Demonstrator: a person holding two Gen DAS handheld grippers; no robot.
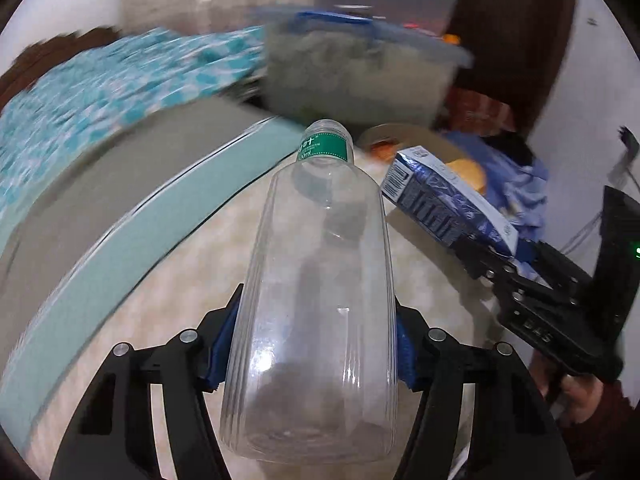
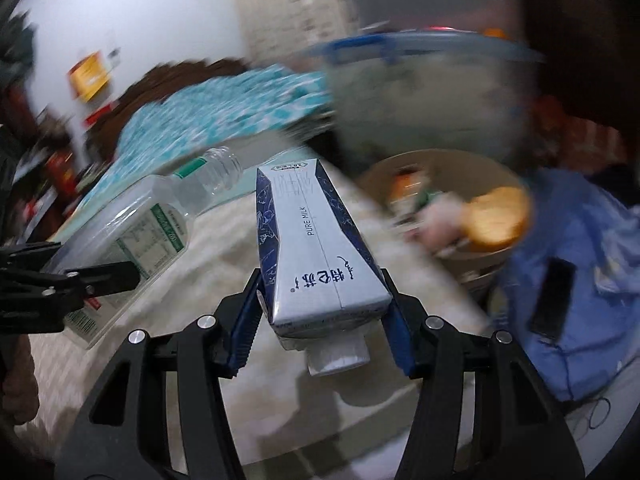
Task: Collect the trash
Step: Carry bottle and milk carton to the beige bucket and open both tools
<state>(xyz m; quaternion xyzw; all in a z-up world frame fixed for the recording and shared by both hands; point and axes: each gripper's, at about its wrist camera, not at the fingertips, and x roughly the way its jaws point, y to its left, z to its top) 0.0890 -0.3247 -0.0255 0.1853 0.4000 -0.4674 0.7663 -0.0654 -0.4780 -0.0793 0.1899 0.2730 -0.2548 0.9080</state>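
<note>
Plastic bottle (image 1: 316,280) sits clamped lengthwise in the left claw (image 1: 316,344); right claw (image 2: 320,320) clamps a milk carton (image 2: 312,248).

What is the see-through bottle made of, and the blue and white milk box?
The bottle looks like thin clear plastic: you can see right through it, and it has shiny ribs. The milk box looks like glossy printed cardboard, with sharp folded edges and a white, probably plastic, cap.
</note>
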